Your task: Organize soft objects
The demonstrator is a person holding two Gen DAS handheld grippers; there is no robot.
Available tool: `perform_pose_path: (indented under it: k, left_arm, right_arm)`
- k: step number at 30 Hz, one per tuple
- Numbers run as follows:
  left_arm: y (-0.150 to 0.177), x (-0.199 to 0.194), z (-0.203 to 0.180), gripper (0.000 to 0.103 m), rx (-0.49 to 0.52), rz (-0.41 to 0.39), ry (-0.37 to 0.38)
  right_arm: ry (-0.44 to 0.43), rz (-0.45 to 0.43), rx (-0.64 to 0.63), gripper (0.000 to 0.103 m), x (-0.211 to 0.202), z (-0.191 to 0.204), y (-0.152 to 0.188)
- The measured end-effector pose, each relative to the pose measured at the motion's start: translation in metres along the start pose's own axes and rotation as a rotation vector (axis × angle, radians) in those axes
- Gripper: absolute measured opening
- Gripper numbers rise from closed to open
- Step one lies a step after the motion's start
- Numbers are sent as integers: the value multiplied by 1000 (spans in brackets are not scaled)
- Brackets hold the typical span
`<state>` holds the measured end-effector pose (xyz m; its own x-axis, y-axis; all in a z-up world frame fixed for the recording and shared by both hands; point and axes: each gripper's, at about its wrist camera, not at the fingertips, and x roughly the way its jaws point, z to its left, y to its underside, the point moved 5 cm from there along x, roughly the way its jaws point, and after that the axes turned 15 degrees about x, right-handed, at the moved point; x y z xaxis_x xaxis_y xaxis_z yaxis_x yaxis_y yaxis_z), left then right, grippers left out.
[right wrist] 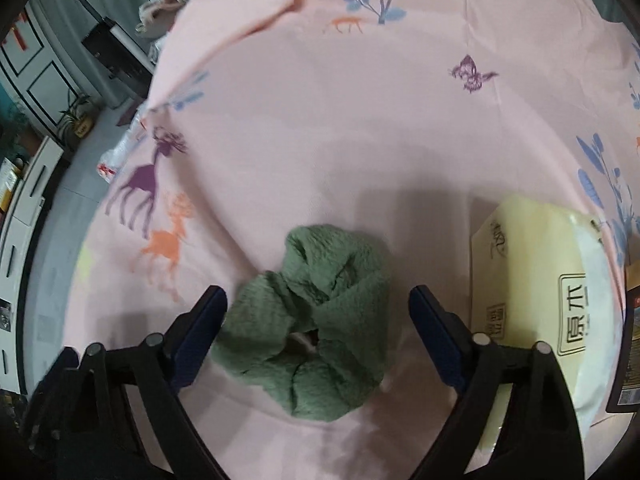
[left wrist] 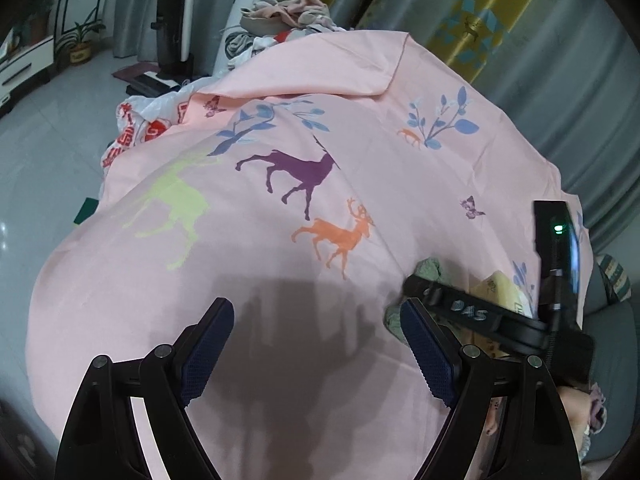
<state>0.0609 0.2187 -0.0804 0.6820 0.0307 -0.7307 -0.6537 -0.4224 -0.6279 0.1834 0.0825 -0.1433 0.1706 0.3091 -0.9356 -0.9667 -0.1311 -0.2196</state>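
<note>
Two grippers over the pink deer-print sheet (right wrist: 320, 128), and the right gripper (right wrist: 318, 300) is the busy one: pointing steeply down, jaws wide and straddling the green scrunchie (right wrist: 316, 320), apparently to pinch it across its ruffled ring. Neither pad presses it yet. It lies flat, hole facing up, with no real long axis, just beside a yellow tissue pack (right wrist: 532, 292). Left gripper (left wrist: 316, 320) hovers open over bare sheet, holding nothing.
</note>
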Motion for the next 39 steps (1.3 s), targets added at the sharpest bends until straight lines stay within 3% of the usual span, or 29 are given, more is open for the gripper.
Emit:
perform_pose_path:
  k: [1, 3, 6, 9, 19, 23, 29, 32, 33, 35, 39]
  left_arm:
    - [0, 0, -2, 86, 5, 1, 2]
    - [0, -1, -6, 86, 18, -1, 3]
    - [1, 0, -10, 86, 31, 2, 5]
    - [1, -2, -14, 86, 41, 0, 15]
    - [7, 0, -31, 86, 72, 23, 55]
    - [13, 1, -52, 86, 115, 31, 79]
    - [25, 5, -94, 86, 203, 55, 147]
    - [35, 8, -120, 86, 266, 74, 187]
    - [39, 8, -130, 86, 293, 79, 200]
    - [48, 10, -149, 86, 343, 93, 226]
    - [62, 13, -172, 86, 395, 111, 269]
  right_arm:
    - [8, -4, -8, 74, 1, -1, 1]
    - [-6, 12, -21, 39, 2, 0, 4]
    - [-36, 16, -25, 22, -6, -2, 10]
    - [-95, 15, -20, 20, -28, -5, 15]
    - [-240, -19, -13, 20, -110, -50, 65]
    - [-203, -21, 27, 23, -118, -92, 91]
    - [-84, -57, 105, 25, -116, -136, 95]
    - [-91, -60, 135, 36, -117, -149, 95]
    - [-97, -66, 150, 50, -118, -153, 95]
    - [-108, -102, 177, 67, -125, -163, 96]
    - [-131, -159, 238, 74, -138, -186, 96]
